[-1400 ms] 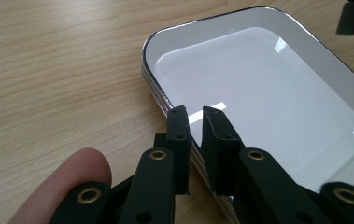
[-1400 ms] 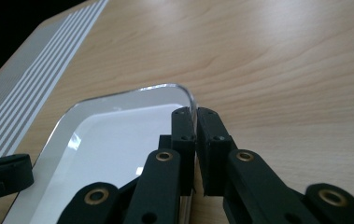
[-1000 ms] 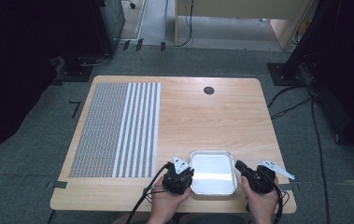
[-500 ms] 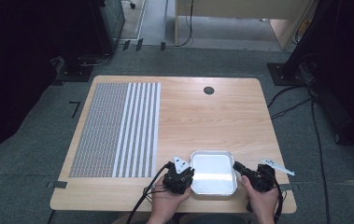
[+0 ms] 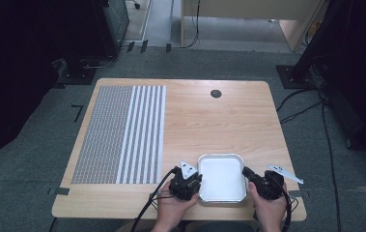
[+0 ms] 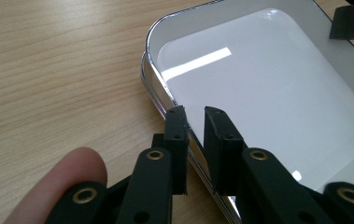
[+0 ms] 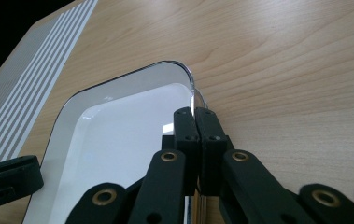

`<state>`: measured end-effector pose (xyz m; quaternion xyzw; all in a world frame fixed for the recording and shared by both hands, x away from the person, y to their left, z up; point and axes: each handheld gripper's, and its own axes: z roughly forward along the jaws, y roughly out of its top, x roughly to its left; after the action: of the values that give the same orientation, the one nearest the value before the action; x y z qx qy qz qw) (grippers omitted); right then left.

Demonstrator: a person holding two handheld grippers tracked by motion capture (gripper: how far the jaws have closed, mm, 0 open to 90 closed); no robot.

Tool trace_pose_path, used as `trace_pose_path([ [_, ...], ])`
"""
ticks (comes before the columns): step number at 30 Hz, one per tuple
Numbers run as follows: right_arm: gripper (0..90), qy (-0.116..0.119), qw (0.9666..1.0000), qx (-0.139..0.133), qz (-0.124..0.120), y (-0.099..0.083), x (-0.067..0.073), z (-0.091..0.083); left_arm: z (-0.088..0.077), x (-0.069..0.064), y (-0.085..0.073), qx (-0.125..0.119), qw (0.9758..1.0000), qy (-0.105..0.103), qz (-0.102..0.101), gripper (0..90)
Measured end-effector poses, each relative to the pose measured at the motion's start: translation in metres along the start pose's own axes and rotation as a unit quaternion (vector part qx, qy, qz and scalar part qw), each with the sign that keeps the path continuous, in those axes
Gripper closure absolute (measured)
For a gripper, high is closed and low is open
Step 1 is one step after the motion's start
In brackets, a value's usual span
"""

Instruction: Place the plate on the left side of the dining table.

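Note:
A shallow white tray with a shiny metal rim [image 5: 221, 157] lies near the table's front edge. My left gripper [image 5: 198, 180] is at the tray's left rim. In the left gripper view its jaws [image 6: 196, 114] stand a little apart astride that rim of the tray [image 6: 268, 93], so it is open. My right gripper [image 5: 246, 173] is at the tray's right rim. In the right gripper view its jaws [image 7: 195, 114] are pressed together on the rim of the tray [image 7: 118, 140] close to a far corner. Nothing lies in the tray.
A grey and white striped mat [image 5: 122, 130] covers the table's left part. A black cable hole [image 5: 216, 93] sits near the far edge. The wooden tabletop [image 5: 209, 125] stretches beyond the tray. Cables trail off the front edge by the person's hands.

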<state>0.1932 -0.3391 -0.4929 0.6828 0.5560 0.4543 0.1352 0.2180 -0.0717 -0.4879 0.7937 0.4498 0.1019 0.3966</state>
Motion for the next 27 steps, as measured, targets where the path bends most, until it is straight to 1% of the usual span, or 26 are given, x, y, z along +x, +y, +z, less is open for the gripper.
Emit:
trace_pose_path([
  [3, 90.0, -0.005, 1.0000, -0.005, 0.005, 0.001, -0.001, -0.003, -0.001, 0.000, 0.001, -0.002, 1.0000, -0.004, -0.002, 75.5],
  [4, 89.8, -0.010, 0.9998, -0.011, 0.013, 0.002, -0.003, -0.006, -0.002, -0.001, 0.001, -0.005, 1.0000, -0.008, -0.003, 74.5],
  [7, 89.8, -0.013, 0.9996, -0.014, 0.018, 0.002, -0.005, -0.008, -0.002, -0.002, 0.002, -0.006, 0.9999, -0.013, -0.002, 74.0],
  [8, 89.8, -0.015, 0.9995, -0.015, 0.024, 0.002, -0.006, -0.008, -0.001, -0.003, 0.001, -0.005, 0.9998, -0.017, -0.001, 73.6],
  [11, 89.7, -0.016, 0.9994, -0.019, 0.025, 0.003, -0.006, -0.009, -0.001, -0.005, 0.001, -0.004, 0.9998, -0.020, 0.001, 73.5],
  [12, 89.6, -0.023, 0.9992, -0.025, 0.022, 0.004, -0.004, -0.011, 0.000, -0.006, 0.000, -0.003, 0.9998, -0.021, 0.002, 73.4],
  [15, 89.4, -0.025, 0.9990, -0.028, 0.025, 0.006, -0.004, -0.014, 0.001, -0.009, 0.000, 0.000, 0.9996, -0.027, 0.002, 73.3],
  [16, 89.6, -0.034, 0.9987, -0.032, 0.022, 0.008, -0.006, -0.016, 0.003, -0.011, -0.001, 0.001, 0.9995, -0.030, 0.002, 73.3],
  [17, 89.6, -0.034, 0.9987, -0.032, 0.022, 0.008, -0.006, -0.016, 0.003, -0.011, -0.001, 0.001, 0.9995, -0.030, 0.002, 73.3],
  [18, 89.8, -0.044, 0.9985, -0.029, 0.016, 0.009, -0.009, -0.016, 0.004, -0.012, -0.001, 0.002, 0.9995, -0.033, 0.004, 73.2],
  [20, 89.6, -0.043, 0.9986, -0.027, 0.017, 0.009, -0.010, -0.015, 0.005, -0.015, 0.000, 0.003, 0.9993, -0.037, 0.006, 73.1],
  [21, 89.0, -0.043, 0.9985, -0.028, 0.018, 0.010, -0.012, -0.015, 0.006, -0.017, 0.001, 0.008, 0.9991, -0.040, 0.011, 72.5],
  [22, 86.8, -0.046, 0.9985, -0.027, 0.014, 0.010, -0.012, -0.014, 0.007, -0.018, 0.001, 0.009, 0.9991, -0.040, 0.014, 72.6],
  [23, 86.8, -0.046, 0.9985, -0.027, 0.014, 0.010, -0.012, -0.014, 0.007, -0.018, 0.001, 0.009, 0.9991, -0.040, 0.014, 72.6],
  [24, 82.1, -0.049, 0.9982, -0.034, 0.001, 0.010, -0.011, -0.014, 0.007, -0.019, 0.001, 0.010, 0.9990, -0.042, 0.015, 72.4],
  [25, 82.1, -0.049, 0.9982, -0.034, 0.001, 0.010, -0.011, -0.014, 0.008, -0.020, 0.001, 0.011, 0.9989, -0.042, 0.015, 72.4],
  [27, 79.4, -0.047, 0.9979, -0.045, -0.009, 0.013, -0.011, -0.013, 0.009, -0.021, 0.001, 0.014, 0.9989, -0.041, 0.017, 72.4],
])
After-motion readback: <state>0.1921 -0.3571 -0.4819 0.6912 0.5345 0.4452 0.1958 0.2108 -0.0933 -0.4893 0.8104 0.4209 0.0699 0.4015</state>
